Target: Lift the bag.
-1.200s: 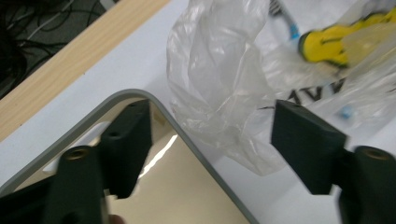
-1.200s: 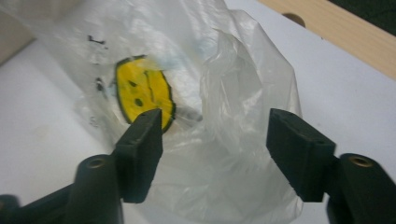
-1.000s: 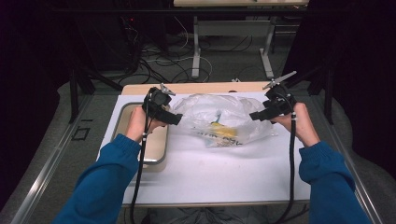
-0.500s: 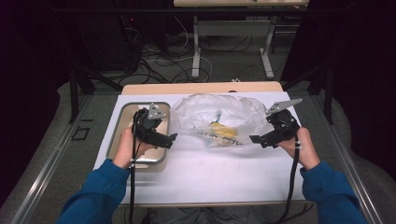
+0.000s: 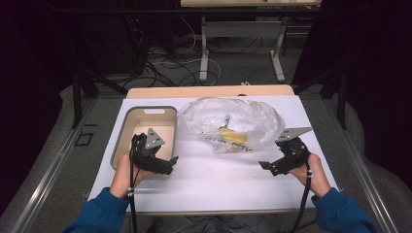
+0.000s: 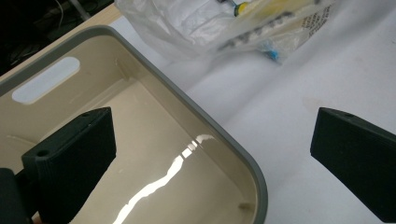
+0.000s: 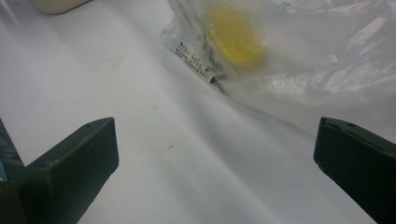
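1. Nearest the person, the left gripper (image 5: 171,164) hangs over the near right corner of the beige tray (image 5: 127,125), and the right gripper (image 5: 265,168) hovers above the bare white table cover (image 5: 214,187) at the near right. Both stand with jaws spread wide and nothing between them; the jaws have just been opening. In the left gripper view one jaw sits over the tray's hollow and the other over the cover.

2. Just beyond, the tray lies at the left of the table. What shows of its inside is bare and glossy, so by my reading nothing has yet been put into it.

3. Farther back, toward the middle, the clear plastic bag (image 5: 228,124) rests crumpled on the cover, just right of the tray. Neither gripper touches it. A yellow item (image 5: 231,136) and some smaller pieces lie inside; what they are I cannot tell.

4. Judgement: the bag is set down and let go, which looks like the finished part. If the contents are meant for the tray, opening the bag and moving them across is all still to do.

5. Farthest, the table's wooden edge (image 5: 209,91) runs behind the bag.
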Demonstrator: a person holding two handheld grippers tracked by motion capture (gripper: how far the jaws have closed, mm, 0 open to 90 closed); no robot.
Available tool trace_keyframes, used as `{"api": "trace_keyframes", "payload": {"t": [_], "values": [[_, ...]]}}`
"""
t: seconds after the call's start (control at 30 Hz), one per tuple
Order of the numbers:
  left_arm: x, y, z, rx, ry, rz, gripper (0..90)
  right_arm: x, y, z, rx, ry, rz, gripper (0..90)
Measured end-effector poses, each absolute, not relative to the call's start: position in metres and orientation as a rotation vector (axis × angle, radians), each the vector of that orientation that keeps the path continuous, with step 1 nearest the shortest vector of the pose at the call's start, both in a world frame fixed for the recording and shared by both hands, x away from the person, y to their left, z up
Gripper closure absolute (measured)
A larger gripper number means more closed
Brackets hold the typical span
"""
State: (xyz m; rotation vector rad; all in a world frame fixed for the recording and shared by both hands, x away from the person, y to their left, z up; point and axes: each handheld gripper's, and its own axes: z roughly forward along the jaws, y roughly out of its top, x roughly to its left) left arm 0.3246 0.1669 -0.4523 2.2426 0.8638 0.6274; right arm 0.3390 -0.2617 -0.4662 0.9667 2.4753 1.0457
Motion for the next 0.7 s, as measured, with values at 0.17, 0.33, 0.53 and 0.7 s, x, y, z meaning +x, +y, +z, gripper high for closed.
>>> {"api": "trace_keyframes", "payload": {"t": [0.17,0.33,0.53,0.7], "values": [[0.311,0.173,-0.459,2.237,0.864,0.626,0.1,0.328,-0.265,-0.475,0.973,2.452,1.068,0.0],[0.298,0.177,-0.468,2.230,0.864,0.649,0.0,0.316,-0.268,-0.483,0.980,2.453,1.069,0.0],[0.286,0.181,-0.477,2.249,0.864,0.625,0.0,0.304,-0.273,-0.490,0.997,2.443,1.086,0.0],[0.285,0.182,-0.482,2.270,0.862,0.613,0.0,0.300,-0.277,-0.489,1.001,2.427,1.112,0.0]]}}
